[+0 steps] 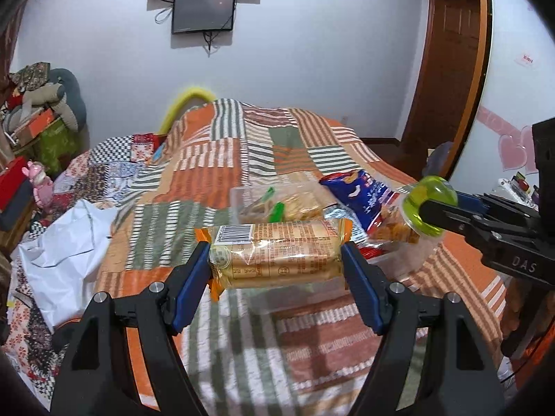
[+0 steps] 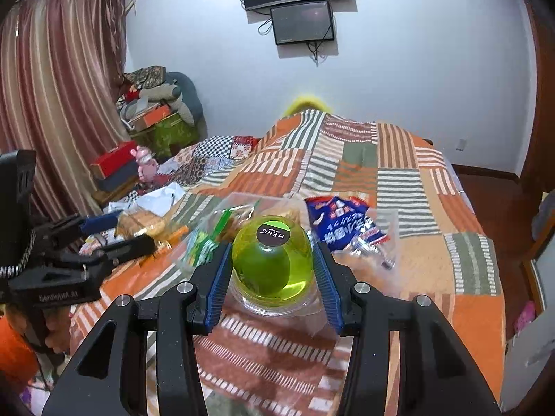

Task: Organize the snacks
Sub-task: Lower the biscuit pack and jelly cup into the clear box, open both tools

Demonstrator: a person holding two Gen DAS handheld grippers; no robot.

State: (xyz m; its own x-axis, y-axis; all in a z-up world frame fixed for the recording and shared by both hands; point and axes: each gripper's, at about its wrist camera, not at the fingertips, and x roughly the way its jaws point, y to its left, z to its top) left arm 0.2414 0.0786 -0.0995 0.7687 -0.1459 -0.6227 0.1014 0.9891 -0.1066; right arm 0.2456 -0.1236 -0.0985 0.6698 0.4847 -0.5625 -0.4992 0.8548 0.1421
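holding the biscuit pack [image 1: 275,254] in your left gripper [image 1: 275,260] and the green jelly cup [image 2: 271,263] in your right gripper [image 2: 272,270], lower each level into the far clear containers [image 1: 242,196].

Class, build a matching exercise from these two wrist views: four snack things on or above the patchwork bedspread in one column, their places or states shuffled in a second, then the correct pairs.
Things:
1. Clear-wrapped biscuit packet with orange ends
2. Green jelly cup with a black round label
3. Blue crinkled snack bag
4. Clear plastic box

States:
A. Lying on the bedspread, torn open
B. Clamped in the left gripper
C. Clamped in the right gripper
D. Resting on the bedspread, snacks inside

Pairs: 1-B, 2-C, 3-A, 4-D
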